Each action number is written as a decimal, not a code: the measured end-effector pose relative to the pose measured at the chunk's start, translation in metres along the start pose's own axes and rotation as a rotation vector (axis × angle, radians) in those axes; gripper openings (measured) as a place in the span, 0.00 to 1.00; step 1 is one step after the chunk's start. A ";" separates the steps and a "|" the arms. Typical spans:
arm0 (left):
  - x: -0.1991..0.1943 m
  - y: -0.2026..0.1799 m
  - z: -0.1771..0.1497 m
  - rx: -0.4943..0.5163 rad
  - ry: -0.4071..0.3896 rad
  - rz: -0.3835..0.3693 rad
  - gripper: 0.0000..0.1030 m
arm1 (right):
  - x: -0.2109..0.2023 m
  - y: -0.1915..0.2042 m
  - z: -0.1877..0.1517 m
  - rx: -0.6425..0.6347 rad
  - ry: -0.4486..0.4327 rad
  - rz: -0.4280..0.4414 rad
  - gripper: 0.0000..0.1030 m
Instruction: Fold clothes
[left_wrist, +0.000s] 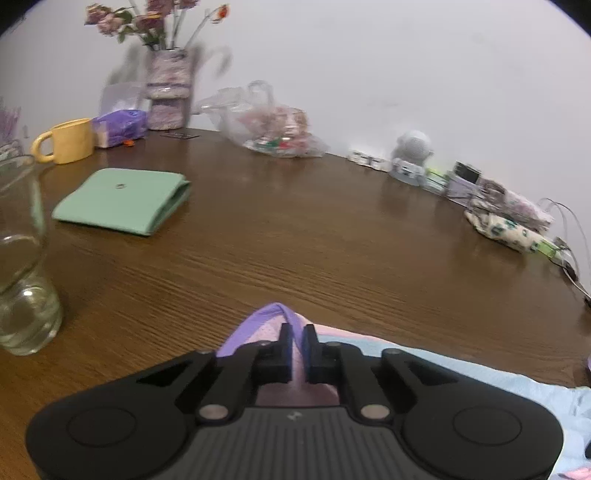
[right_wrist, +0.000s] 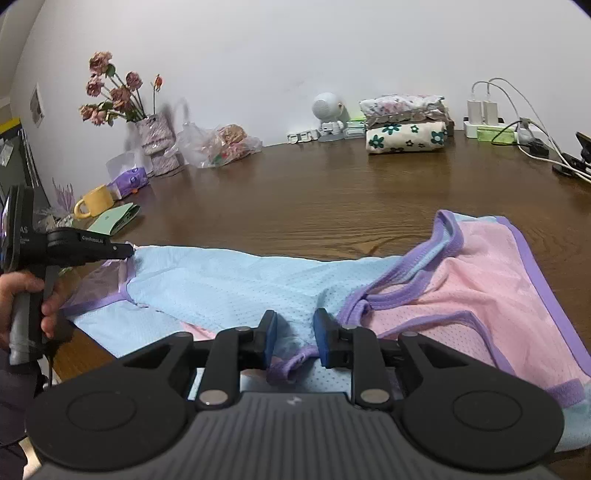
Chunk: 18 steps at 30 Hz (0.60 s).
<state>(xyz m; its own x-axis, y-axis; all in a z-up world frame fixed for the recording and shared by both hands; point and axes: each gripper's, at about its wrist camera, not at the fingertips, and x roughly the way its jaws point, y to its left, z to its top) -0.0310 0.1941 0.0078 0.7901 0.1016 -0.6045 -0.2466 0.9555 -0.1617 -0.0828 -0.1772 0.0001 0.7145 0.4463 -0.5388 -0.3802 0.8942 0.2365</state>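
Here the garment (right_wrist: 236, 291), a mesh top in pale blue and pink with purple trim, lies spread across the near part of the brown wooden table (right_wrist: 332, 199). The left gripper (left_wrist: 296, 334) has its jaws closed on a raised fold of the purple-edged pink fabric, which peaks just above the fingertips in the left wrist view. From the right wrist view that same gripper appears at the far left, held by a hand (right_wrist: 26, 295), with its tip pinching the garment's left corner at the purple seam, the cloth pulled up a little there.

The right gripper (right_wrist: 295, 334) sits low over the garment's near edge. Its jaws stand partly apart, with blue mesh and a loop of purple trim bunched between the blue pads; whether the pads actually press on the cloth I cannot tell.

Farther back on the table, well apart from the garment, lie a folded green cloth (left_wrist: 122, 201), a yellow mug (left_wrist: 70, 142) and a clear glass (left_wrist: 22, 258) at the left edge. Along the wall stand a vase of dried flowers (right_wrist: 155, 138), a plastic bag (right_wrist: 221, 146), a small white figure (right_wrist: 328, 118) and a stack of folded floral clothes (right_wrist: 406, 123).
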 end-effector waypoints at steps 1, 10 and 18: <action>0.001 0.005 0.002 -0.010 -0.001 0.011 0.04 | 0.001 0.003 0.000 -0.006 0.002 0.003 0.22; -0.044 -0.007 0.002 -0.030 -0.118 0.002 0.26 | -0.031 -0.006 0.023 0.013 -0.108 0.027 0.46; -0.039 -0.084 -0.028 0.116 -0.045 -0.246 0.30 | 0.030 -0.065 0.083 0.110 0.005 -0.237 0.45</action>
<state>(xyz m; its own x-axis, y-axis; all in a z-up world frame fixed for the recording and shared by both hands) -0.0568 0.1023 0.0225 0.8433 -0.1278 -0.5220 0.0199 0.9781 -0.2073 0.0123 -0.2186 0.0354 0.7729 0.2238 -0.5938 -0.1360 0.9724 0.1895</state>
